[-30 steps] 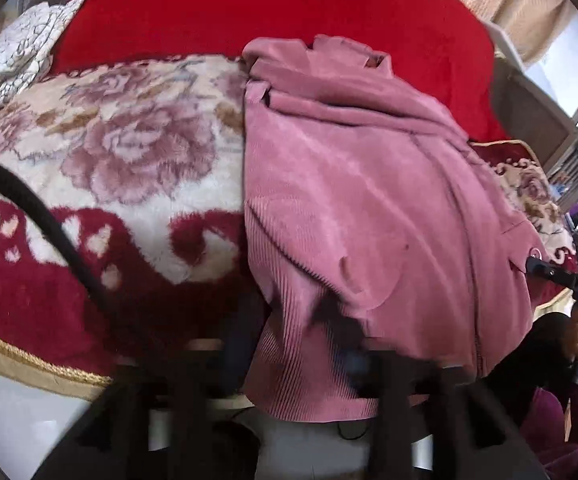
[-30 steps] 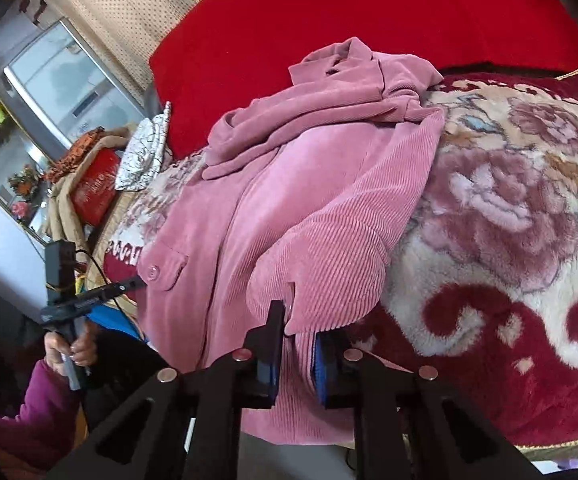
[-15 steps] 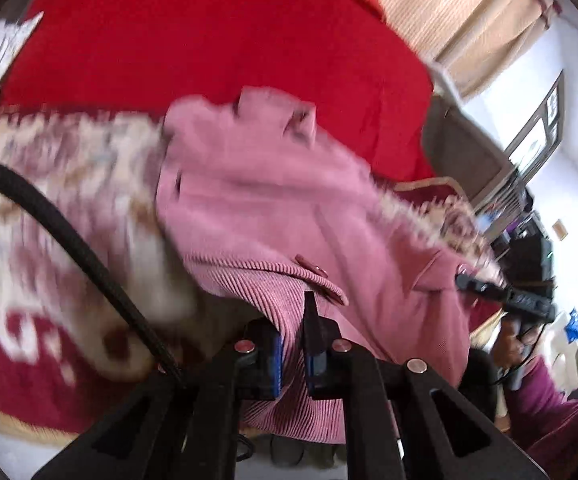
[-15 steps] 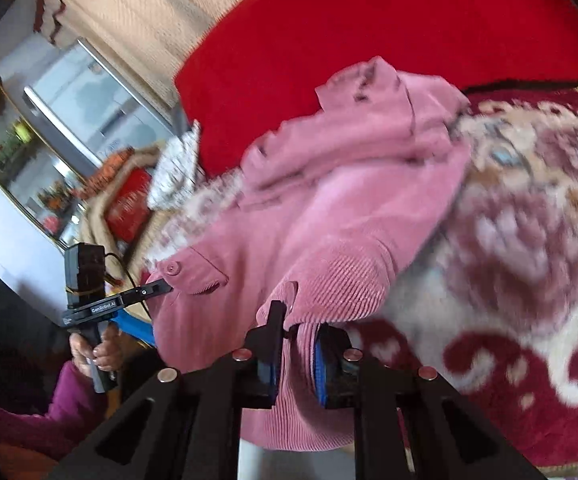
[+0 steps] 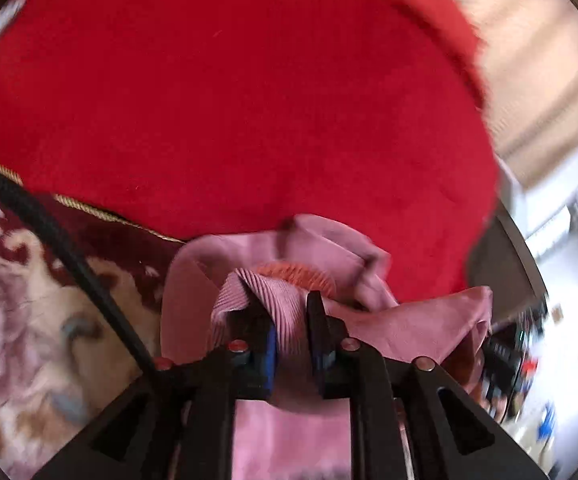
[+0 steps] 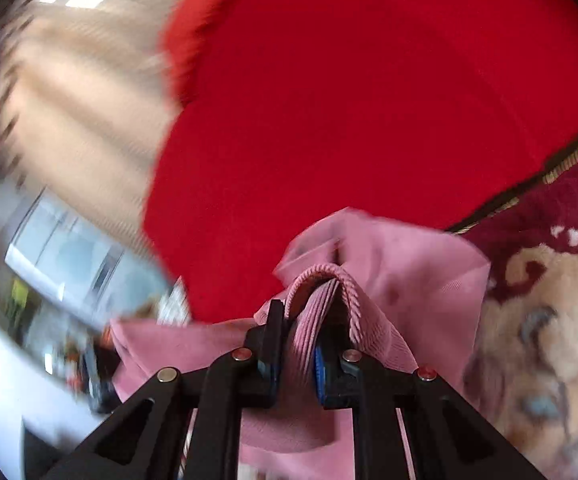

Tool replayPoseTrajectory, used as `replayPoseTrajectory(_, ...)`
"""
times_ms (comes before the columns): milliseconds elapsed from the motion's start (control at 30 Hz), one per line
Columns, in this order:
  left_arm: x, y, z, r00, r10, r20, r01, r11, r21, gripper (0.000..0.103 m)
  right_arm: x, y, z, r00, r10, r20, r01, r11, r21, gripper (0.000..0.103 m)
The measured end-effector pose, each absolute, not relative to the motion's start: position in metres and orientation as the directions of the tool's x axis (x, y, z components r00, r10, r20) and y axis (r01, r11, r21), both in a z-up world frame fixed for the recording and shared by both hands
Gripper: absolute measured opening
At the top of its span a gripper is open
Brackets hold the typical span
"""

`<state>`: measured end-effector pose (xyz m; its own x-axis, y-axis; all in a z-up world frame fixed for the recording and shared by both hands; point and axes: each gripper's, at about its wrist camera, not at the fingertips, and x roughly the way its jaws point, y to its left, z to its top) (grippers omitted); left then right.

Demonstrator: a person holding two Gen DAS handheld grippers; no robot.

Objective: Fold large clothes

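Left wrist view: both tongs clamped on pink cloth

Your left tongs pinch a ribbed fold of the pink corduroy jacket, bunched on the floral plush blanket before the red cushion. Your right tongs grip another fold. No writing is legible.

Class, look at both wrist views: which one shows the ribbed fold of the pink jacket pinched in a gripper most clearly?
The right wrist view. The ribbed fold of the pink jacket loops sharply between the right gripper fingers. The left wrist view shows a similar pinch in the left gripper, but blurrier and more bunched.
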<state>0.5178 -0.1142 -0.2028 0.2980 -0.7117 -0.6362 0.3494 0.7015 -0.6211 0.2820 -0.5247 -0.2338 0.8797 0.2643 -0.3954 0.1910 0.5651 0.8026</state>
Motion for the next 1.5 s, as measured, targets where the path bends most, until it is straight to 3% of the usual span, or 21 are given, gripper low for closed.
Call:
replayPoseTrajectory(67, 0.541, -0.113, -0.238, 0.319, -0.688, -0.652, 0.223, 0.723, -0.654, 0.037, 0.308, -0.545, -0.269, 0.871, 0.252, -0.422, 0.267, 0.478, 0.837, 0.018)
replayPoseTrajectory(200, 0.537, -0.08, -0.265, 0.397, -0.732, -0.553, 0.091, 0.631, -0.77, 0.047, 0.312, -0.578, -0.326, 0.883, 0.256, -0.393, 0.324, 0.274, 0.906, 0.03)
replayPoseTrajectory(267, 0.519, -0.075, -0.256, 0.453, -0.716, -0.532, 0.118, 0.639, -0.76, 0.051, 0.299, -0.585, -0.325, 0.902, 0.25, -0.352, 0.28, 0.281, 0.918, 0.062)
replayPoseTrajectory(300, 0.512, -0.077, -0.25, 0.467, -0.698, -0.543, 0.133, 0.663, -0.737, 0.055, 0.29, -0.587, -0.317, 0.912, 0.229, -0.341, 0.26, 0.321, 0.911, 0.091)
replayPoseTrajectory(333, 0.509, -0.082, -0.243, 0.462, -0.669, -0.582, 0.137, 0.702, -0.698, 0.055, 0.284, -0.588, -0.309, 0.917, 0.191, -0.35, 0.266, 0.359, 0.895, 0.095)
replayPoseTrajectory(400, 0.498, -0.105, -0.222, 0.427, -0.589, -0.686, 0.184, 0.799, -0.572, 0.055, 0.282, -0.583, -0.287, 0.917, 0.176, -0.357, 0.248, 0.448, 0.859, 0.094)
replayPoseTrajectory(467, 0.477, -0.117, -0.205, 0.48, -0.559, -0.676, 0.248, 0.826, -0.506, 0.061, 0.29, -0.565, -0.269, 0.901, 0.2, -0.385, 0.233, 0.526, 0.818, 0.089)
replayPoseTrajectory(500, 0.463, -0.127, -0.2, 0.513, -0.509, -0.692, 0.272, 0.86, -0.431, 0.072, 0.295, -0.551, -0.257, 0.889, 0.189, -0.417, 0.234, 0.596, 0.768, 0.083)
replayPoseTrajectory(533, 0.459, -0.132, -0.201, 0.523, -0.472, -0.709, 0.275, 0.881, -0.384, 0.075, 0.299, -0.54, -0.25, 0.877, 0.183, -0.445, 0.232, 0.649, 0.724, 0.077)
replayPoseTrajectory(700, 0.468, -0.158, -0.239, 0.527, -0.219, -0.821, 0.224, 0.968, -0.115, 0.075, 0.333, -0.475, -0.243, 0.787, 0.159, -0.596, 0.218, 0.832, 0.511, 0.049)
replayPoseTrajectory(833, 0.481, -0.146, -0.263, 0.448, -0.251, -0.858, 0.168, 0.966, -0.195, 0.078, 0.353, -0.476, -0.278, 0.664, 0.018, -0.748, 0.353, 0.874, 0.335, 0.025)
replayPoseTrajectory(1067, 0.476, -0.132, -0.22, 0.566, -0.244, -0.788, 0.148, 0.97, -0.194, 0.076, 0.341, -0.496, -0.242, 0.741, -0.018, -0.671, 0.38, 0.836, 0.397, 0.03)
replayPoseTrajectory(1100, 0.477, -0.131, -0.22, 0.57, -0.24, -0.786, 0.141, 0.971, -0.195, 0.076, 0.343, -0.502, -0.237, 0.744, -0.027, -0.668, 0.385, 0.834, 0.395, 0.045)
replayPoseTrajectory(1133, 0.475, -0.133, -0.223, 0.569, -0.235, -0.788, 0.136, 0.972, -0.191, 0.076, 0.346, -0.507, -0.235, 0.734, -0.035, -0.678, 0.396, 0.834, 0.385, 0.084)
replayPoseTrajectory(1167, 0.481, -0.137, -0.227, 0.558, -0.229, -0.797, 0.134, 0.973, -0.186, 0.076, 0.355, -0.512, -0.236, 0.711, -0.058, -0.7, 0.422, 0.832, 0.36, 0.094)
replayPoseTrajectory(1200, 0.483, -0.139, -0.235, 0.535, -0.225, -0.815, 0.136, 0.974, -0.18, 0.076, 0.361, -0.517, -0.235, 0.703, -0.095, -0.705, 0.443, 0.834, 0.33, 0.095)
replayPoseTrajectory(1300, 0.49, -0.141, -0.255, 0.477, -0.214, -0.853, 0.135, 0.976, -0.17, 0.076, 0.388, -0.524, -0.246, 0.661, -0.095, -0.744, 0.438, 0.854, 0.28, 0.094)
replayPoseTrajectory(1367, 0.491, -0.145, -0.258, 0.48, -0.215, -0.851, 0.136, 0.976, -0.17, 0.076, 0.407, -0.523, -0.258, 0.618, -0.064, -0.784, 0.431, 0.861, 0.27, 0.065)
replayPoseTrajectory(1400, 0.49, -0.145, -0.256, 0.489, -0.209, -0.847, 0.138, 0.977, -0.162, 0.076, 0.417, -0.521, -0.265, 0.586, -0.047, -0.809, 0.423, 0.869, 0.257, 0.019)
replayPoseTrajectory(1433, 0.49, -0.145, -0.254, 0.497, -0.204, -0.843, 0.139, 0.978, -0.155, 0.076, 0.424, -0.516, -0.266, 0.562, -0.043, -0.826, 0.415, 0.878, 0.237, 0.009)
replayPoseTrajectory(1500, 0.486, -0.145, -0.252, 0.514, -0.188, -0.837, 0.136, 0.981, -0.137, 0.076, 0.42, -0.51, -0.257, 0.585, -0.119, -0.802, 0.428, 0.885, 0.181, 0.006)
